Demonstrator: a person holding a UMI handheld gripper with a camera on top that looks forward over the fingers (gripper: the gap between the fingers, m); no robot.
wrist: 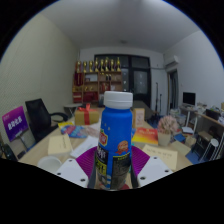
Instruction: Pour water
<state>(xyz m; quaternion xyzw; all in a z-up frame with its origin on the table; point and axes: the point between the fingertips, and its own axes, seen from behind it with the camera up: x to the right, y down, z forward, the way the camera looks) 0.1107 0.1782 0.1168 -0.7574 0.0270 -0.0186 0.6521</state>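
A blue bottle (115, 135) with a white cap and an orange label band stands upright between my fingers, lifted above the table. My gripper (114, 165) is shut on the bottle, with both purple pads (86, 160) pressed against its sides. The bottle's bottom is hidden below the fingers. No cup or other vessel for water shows clearly; a white round object (49, 163) lies low to the left of the fingers.
Beyond the bottle a long table (60, 143) carries yellow papers, a yellow-and-red box (87, 114) and assorted clutter. A black chair (41, 113) stands at the left. A shelf with trophies (98, 72) lines the back wall, with desks and monitors at the right.
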